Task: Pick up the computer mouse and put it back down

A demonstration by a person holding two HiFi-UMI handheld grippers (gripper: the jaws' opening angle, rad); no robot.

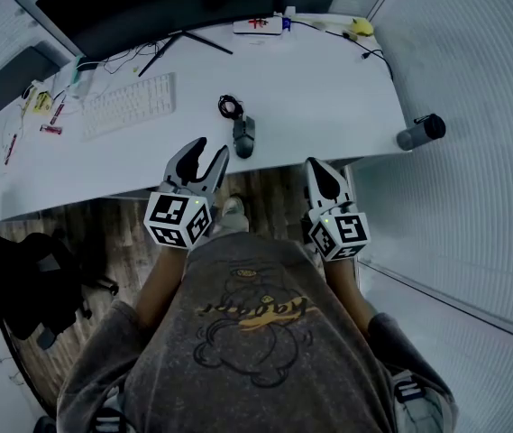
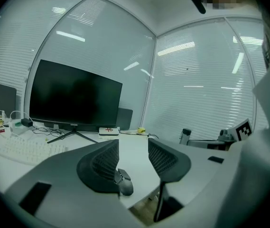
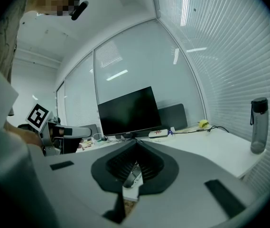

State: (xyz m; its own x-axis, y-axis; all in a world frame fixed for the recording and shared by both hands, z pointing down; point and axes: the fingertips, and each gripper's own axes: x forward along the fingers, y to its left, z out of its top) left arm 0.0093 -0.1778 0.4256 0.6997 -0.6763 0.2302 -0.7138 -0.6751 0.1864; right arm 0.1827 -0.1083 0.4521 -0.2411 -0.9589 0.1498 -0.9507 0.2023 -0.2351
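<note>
A dark computer mouse lies near the front edge of the white desk, its coiled cable just behind it. My left gripper hovers at the desk's edge just left of and short of the mouse, open, with nothing between its jaws. In the left gripper view the mouse shows low, beyond the left jaw of the gripper. My right gripper hangs over the floor just in front of the desk's edge, right of the mouse. Its jaws are shut and hold nothing.
A white keyboard lies left of the mouse, with a dark monitor at the back. A white box and a yellow object sit at the far edge. A grey bottle stands at the right corner. A black chair is at lower left.
</note>
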